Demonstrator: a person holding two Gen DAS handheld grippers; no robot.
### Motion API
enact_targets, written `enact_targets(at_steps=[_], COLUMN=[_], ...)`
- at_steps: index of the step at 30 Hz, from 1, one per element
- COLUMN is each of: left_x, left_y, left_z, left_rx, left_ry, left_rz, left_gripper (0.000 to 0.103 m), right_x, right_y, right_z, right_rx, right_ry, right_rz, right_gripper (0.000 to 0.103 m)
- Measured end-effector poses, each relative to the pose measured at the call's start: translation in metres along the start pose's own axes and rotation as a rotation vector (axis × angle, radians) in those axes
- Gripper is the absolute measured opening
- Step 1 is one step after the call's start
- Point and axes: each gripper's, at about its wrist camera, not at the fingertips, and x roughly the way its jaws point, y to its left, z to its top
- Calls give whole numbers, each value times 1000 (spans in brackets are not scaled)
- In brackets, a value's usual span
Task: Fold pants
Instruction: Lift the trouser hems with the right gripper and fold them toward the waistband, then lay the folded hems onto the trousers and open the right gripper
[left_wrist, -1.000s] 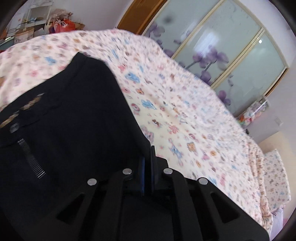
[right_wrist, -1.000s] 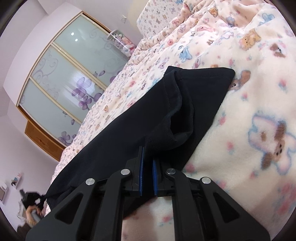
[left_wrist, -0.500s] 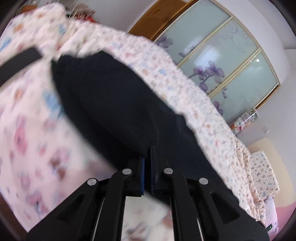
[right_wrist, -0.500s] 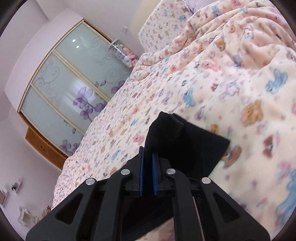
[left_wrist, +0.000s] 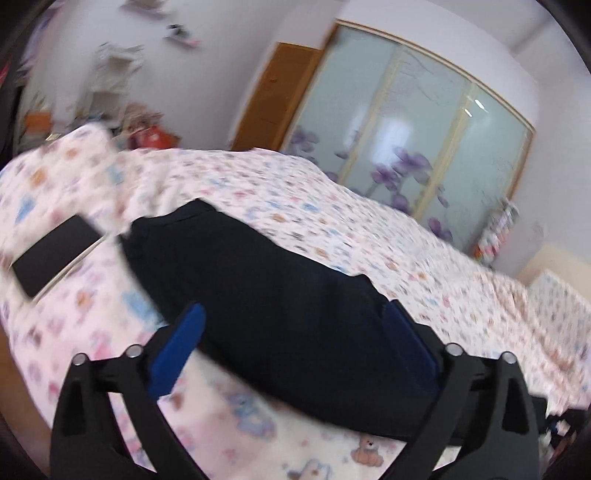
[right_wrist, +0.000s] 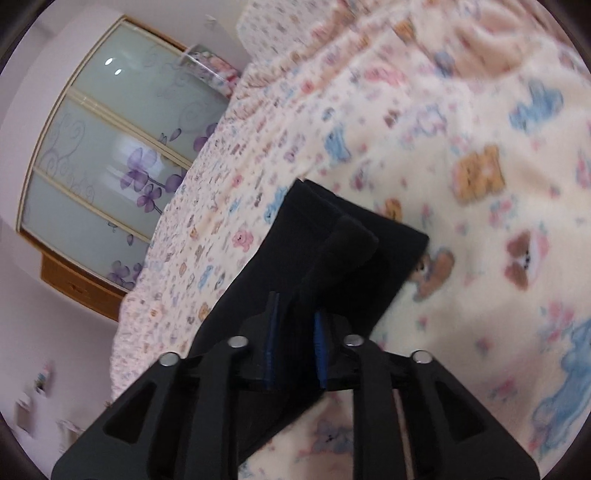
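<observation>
Lying folded on the bed (left_wrist: 369, 221), the pants (left_wrist: 280, 295) could unroll: left hand-held gripper (left_wrist: 295, 339) gapes wide, right hand-held gripper (right_wrist: 295, 332) slackens at six o'clock.

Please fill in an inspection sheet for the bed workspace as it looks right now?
Surface: bed blanket, cream with a teddy-bear print, rumpled.
Job's things: black pants lying folded on the blanket; cuff end layered.
Clutter: flat dark tablet-like item on the blanket, left of the pants.
Grippers: left tool wide open over the pants; right tool partly open, fabric between its fingers.
Cables: nothing seen.
Surroundings: frosted wardrobe doors with purple flowers; pillow.
</observation>
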Motion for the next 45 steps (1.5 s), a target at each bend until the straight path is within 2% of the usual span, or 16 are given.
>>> enact_targets(at_steps=[7,9,10,15,16,19,21,27,29,34,37,39,40,41,43,45], left_x=[53,63,66,82,82,82,85,84,83,79,79,78,77,75,73,69], left_y=[-32,-36,-34,-25,-25,-29,-32,-28,-26,-20,-19,-17,-17,-15,-12,-6], left_z=[-17,-29,-35,-54,-55,-58,-61,-60,-60,-59,-59,-58,-58,-58,-58,-58], left_rx=[166,213,228,241,242,266,287,273,261,225,211,202,196,185,165,136], left_ry=[105,118,127,175,175,171,182,183,178,163,159,154,151,144,130,113], left_rz=[88,121,132,155,155,165,188,173,159,117,103,93,86,72,49,13], left_gripper=[99,99,99,100,100,101,101,101,101,101,101,101,101,101,101,101], right_x=[12,19,20,-21,-25,2,14,-6,-21,-59,-52,-37,-25,-9,22,49], right_y=[-9,-1,12,63,62,20,-4,-6,-1,34,94,139,161,190,240,276], right_z=[-3,-5,-4,7,8,3,-7,-11,-12,-33,-62,-87,-102,-123,-166,-198], right_rx=[44,-30,-112,-388,-415,-339,-304,-303,-312,-436,-669,-808,-867,-935,-1058,-1125], right_ry=[67,64,46,-207,-237,-90,-21,-4,-34,-238,-226,-156,-83,17,194,333], right_rz=[-57,-80,-82,76,62,-104,-159,-167,-192,-270,-192,-56,39,141,330,449], right_gripper=[28,18,5,4,4,4,4,7,17,19,19,20,31,54,74,74])
